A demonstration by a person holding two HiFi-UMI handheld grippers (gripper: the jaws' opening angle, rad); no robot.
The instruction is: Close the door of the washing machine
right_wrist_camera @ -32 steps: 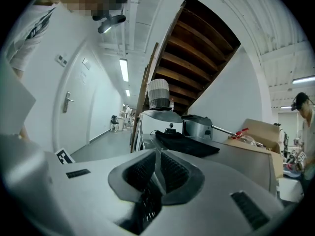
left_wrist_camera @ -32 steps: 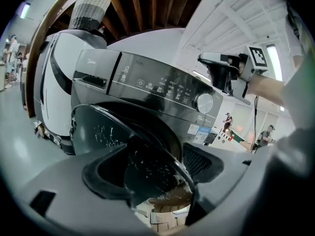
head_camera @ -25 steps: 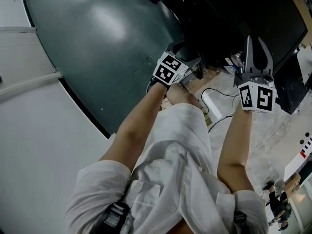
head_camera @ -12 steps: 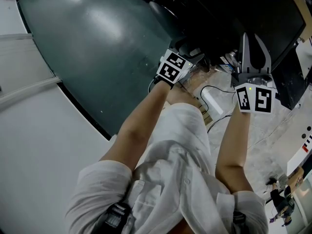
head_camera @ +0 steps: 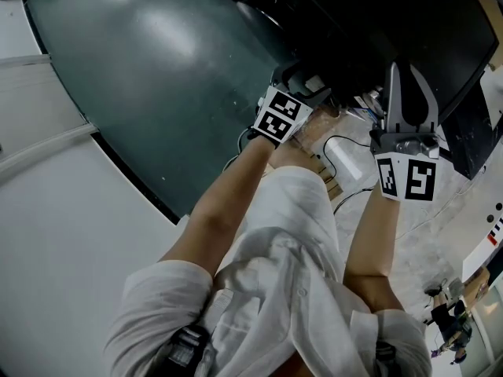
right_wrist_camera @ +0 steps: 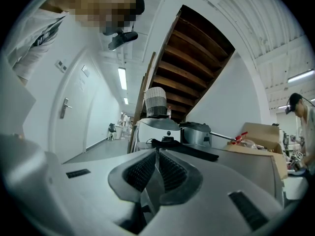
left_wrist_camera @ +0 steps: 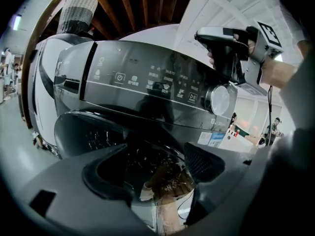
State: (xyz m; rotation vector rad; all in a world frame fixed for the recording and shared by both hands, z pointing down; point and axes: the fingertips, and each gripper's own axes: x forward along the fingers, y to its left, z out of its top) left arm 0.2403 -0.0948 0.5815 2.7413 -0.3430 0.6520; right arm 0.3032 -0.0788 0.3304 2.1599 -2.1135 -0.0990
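Washing machine door [head_camera: 157, 77] is spreading as a wide, dark, glossy round face to the left of the left gripper's jaws in the head view. Its black rim is curving down beside the pale floor [head_camera: 47, 234]. The left gripper [left_wrist_camera: 152, 168] is reaching in at the door's right edge, where the rim is meeting the dark body of the machine. Its jaws are standing wide apart and are clamping nothing. In the left gripper view the perforated drum [left_wrist_camera: 106, 136] is showing in and beyond the gap between them. The control panel [left_wrist_camera: 147, 87] is running straight above the jaws, with its round dial [left_wrist_camera: 220, 100] up and to their right. Whether a jaw is touching the door's edge cannot be told.

The right gripper [right_wrist_camera: 156, 166] is pointing away from the person, its jaws pressed together and empty, with open air on both sides of them. In the head view it is standing well to the right of the left gripper, apart from the door. A white cable [head_camera: 346, 144] is lying on the floor between the two. Beyond the shut jaws a dark wooden staircase [right_wrist_camera: 192, 68] is rising, and a person [right_wrist_camera: 300, 112] is standing far to their right.
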